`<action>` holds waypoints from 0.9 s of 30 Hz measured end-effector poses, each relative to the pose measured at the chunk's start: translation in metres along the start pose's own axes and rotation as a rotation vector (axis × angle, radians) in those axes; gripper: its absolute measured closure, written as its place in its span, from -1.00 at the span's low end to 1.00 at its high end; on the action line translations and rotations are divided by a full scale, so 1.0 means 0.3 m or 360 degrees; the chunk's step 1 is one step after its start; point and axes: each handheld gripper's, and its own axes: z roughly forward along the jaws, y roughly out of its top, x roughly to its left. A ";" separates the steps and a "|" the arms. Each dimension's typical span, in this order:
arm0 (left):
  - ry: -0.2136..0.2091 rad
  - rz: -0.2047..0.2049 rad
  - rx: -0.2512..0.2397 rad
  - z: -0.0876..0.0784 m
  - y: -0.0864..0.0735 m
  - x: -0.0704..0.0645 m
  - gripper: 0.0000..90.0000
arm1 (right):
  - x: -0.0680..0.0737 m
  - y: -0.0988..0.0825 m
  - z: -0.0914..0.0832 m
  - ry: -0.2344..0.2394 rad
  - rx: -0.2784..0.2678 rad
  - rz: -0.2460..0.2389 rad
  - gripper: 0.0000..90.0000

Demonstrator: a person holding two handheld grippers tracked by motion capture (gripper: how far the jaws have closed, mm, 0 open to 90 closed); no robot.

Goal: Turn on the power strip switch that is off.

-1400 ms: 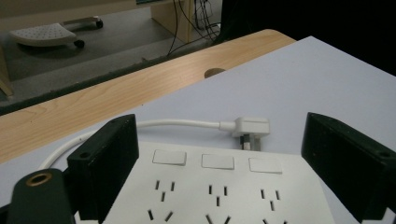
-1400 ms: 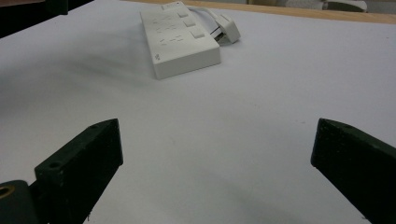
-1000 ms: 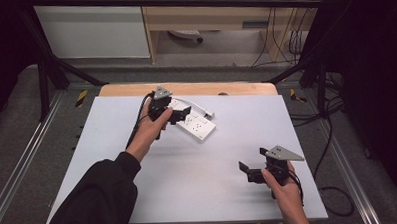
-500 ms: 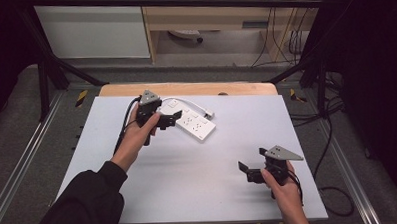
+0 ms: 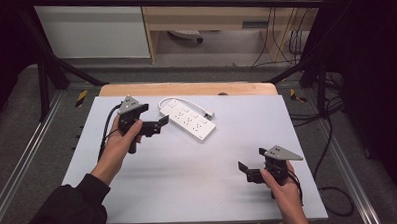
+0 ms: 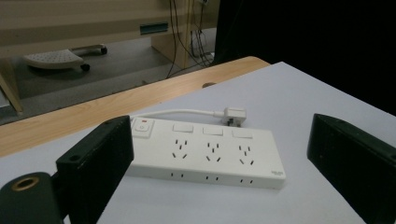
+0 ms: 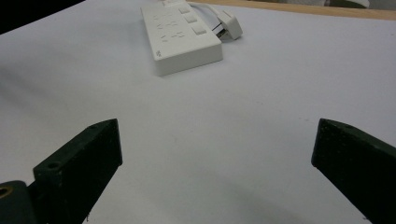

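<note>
White power strip (image 5: 187,119) near the surface's (image 5: 189,192) far edge; left gripper (image 5: 157,126) beside it, right gripper (image 5: 244,171) near the front-right corner, both gaping.

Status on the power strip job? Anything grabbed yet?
Done: nothing shows as finished. The power strip lies flat on the table, its plug loose beside it. In hand: left gripper open beside it, not touching. Left: the grasp itself; right gripper open, well away.
</note>
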 end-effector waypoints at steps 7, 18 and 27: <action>0.0003 -0.0039 -0.0027 -0.086 -0.056 0.003 -0.82 | -0.001 0.000 0.000 -0.0002 -0.0006 0.0003 -0.95; 0.0061 -0.0141 -0.0085 -0.281 -0.222 -0.001 -0.82 | -0.003 0.000 0.000 -0.0013 -0.0007 0.0001 -0.95; 0.0129 -0.0120 -0.0032 -0.402 -0.343 -0.003 -0.81 | -0.008 -0.001 -0.001 -0.0032 0.0002 0.0004 -0.95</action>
